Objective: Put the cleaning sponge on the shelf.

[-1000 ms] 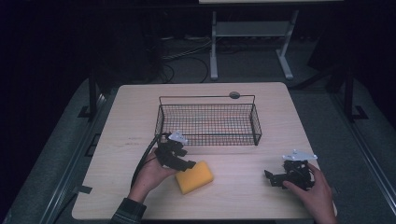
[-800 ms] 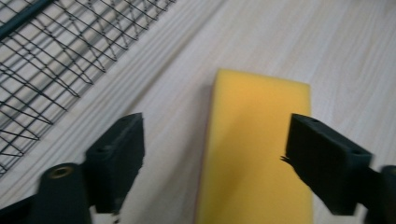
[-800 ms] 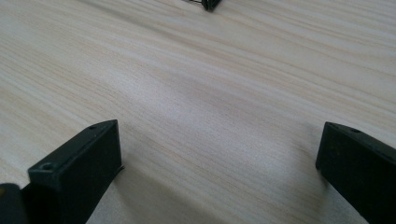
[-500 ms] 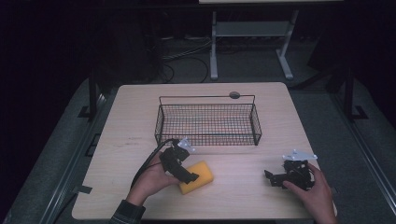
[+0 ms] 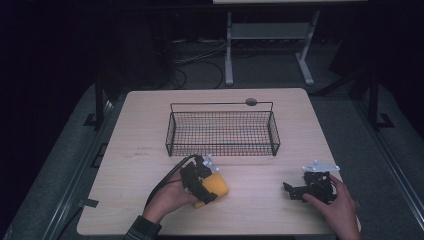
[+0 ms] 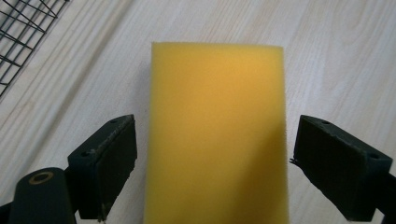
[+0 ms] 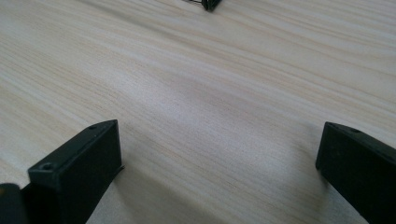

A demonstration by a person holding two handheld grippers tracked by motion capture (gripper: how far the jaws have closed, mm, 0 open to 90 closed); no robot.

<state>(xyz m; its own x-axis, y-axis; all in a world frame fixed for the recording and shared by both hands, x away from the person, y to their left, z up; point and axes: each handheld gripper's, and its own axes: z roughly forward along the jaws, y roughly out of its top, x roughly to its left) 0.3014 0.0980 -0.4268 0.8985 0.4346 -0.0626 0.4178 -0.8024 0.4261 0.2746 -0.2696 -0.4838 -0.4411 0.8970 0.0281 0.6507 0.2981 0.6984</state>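
A yellow sponge (image 5: 220,186) lies flat on the wooden table (image 5: 140,125), in front of the wire basket (image 5: 222,135). My left gripper (image 5: 209,186) straddles one end of it. In the left gripper view the sponge (image 6: 217,116) lies between the two black pads (image 6: 109,163), with a gap on each side, so the left gripper (image 6: 212,154) stands open. Its jaws have opened wider within the last second. My right gripper (image 5: 292,190) rests at the table's near right, held by a hand. It (image 7: 219,154) is open over bare wood.
The black wire basket is empty and stands mid-table; its mesh (image 6: 23,28) shows at the upper left of the left gripper view. A small dark round disc (image 5: 251,102) sits behind it. Dark floor and a white stand (image 5: 265,35) lie beyond the table.
My left gripper has moved toward the near edge and slightly right, from beside the sponge to around its end. The sponge and the right hand have kept still.
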